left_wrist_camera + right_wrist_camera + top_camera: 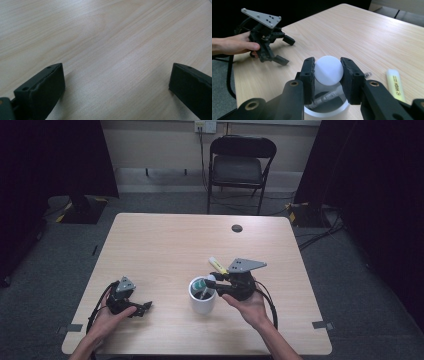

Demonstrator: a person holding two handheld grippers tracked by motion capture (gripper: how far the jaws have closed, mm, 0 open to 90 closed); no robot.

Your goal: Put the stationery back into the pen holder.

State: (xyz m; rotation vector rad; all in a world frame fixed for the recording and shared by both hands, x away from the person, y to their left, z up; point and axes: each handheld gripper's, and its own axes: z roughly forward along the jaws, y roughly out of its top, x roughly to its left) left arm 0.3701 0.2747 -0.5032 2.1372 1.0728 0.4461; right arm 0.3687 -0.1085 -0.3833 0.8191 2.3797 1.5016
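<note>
Right gripper view: white ball (329, 70) between jaws, above pen-holding white cup (327, 111).

A pale wood-grain worktop (165, 245) stands on grey carpet (45, 270). A round dark grommet (237, 228) sits near the worktop's far edge. A yellow highlighter (217, 265) lies flat on the worktop, right of centre; the right gripper view shows printed lettering along its barrel (396, 83). Beyond the worktop a black folding chair (239, 167) faces it, cables trailing on the floor beside it. Black curtains (50, 155) hang at both sides, and a wall socket (205, 126) shows on the back wall.
</note>
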